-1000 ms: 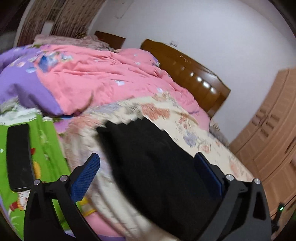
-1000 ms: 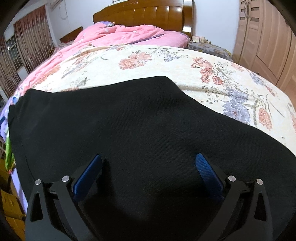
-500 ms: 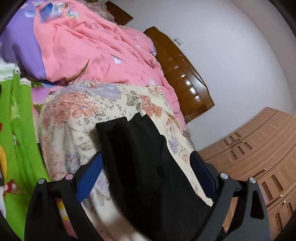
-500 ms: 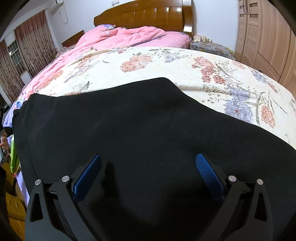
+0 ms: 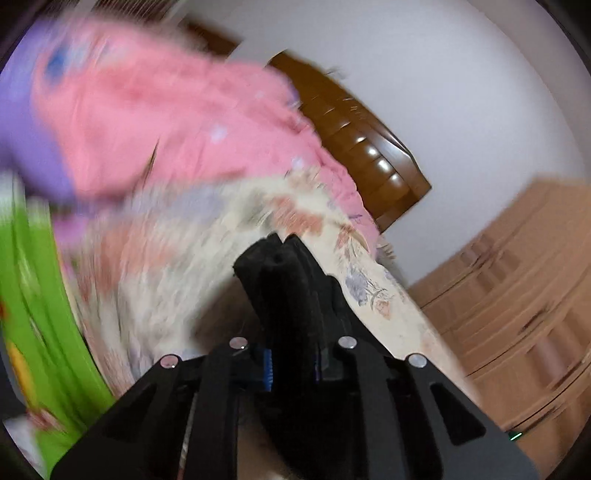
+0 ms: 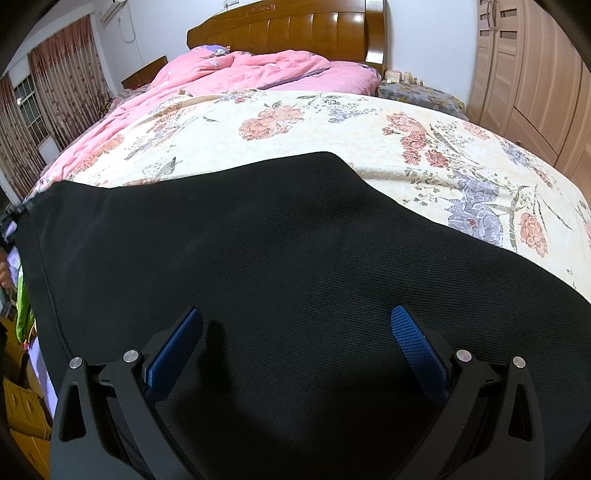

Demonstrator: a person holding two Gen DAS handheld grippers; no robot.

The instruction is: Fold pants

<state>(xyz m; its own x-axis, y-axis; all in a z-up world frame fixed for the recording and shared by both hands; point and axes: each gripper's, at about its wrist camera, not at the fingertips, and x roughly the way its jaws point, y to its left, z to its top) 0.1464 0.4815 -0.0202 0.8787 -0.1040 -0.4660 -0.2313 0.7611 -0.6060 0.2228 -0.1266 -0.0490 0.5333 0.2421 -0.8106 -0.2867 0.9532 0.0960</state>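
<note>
The black pants [image 6: 258,266] lie spread on the floral bedspread [image 6: 332,122] and fill the lower half of the right wrist view. My right gripper [image 6: 295,343] is open, its blue pads just above the cloth and empty. In the left wrist view my left gripper [image 5: 291,363] is shut on a bunched edge of the pants [image 5: 288,280], which stands up between the pads. That view is blurred by motion.
A pink quilt [image 6: 251,70] lies bunched toward the wooden headboard [image 6: 295,29]. A wooden wardrobe [image 6: 535,66] stands to the right of the bed. A green cloth [image 5: 40,295] lies at the left in the left wrist view. Curtains and a window [image 6: 48,99] are on the left.
My left gripper has closed on the pants' edge, having been open around it, and the view has swung. My right gripper has stayed open over the cloth, hardly moving.
</note>
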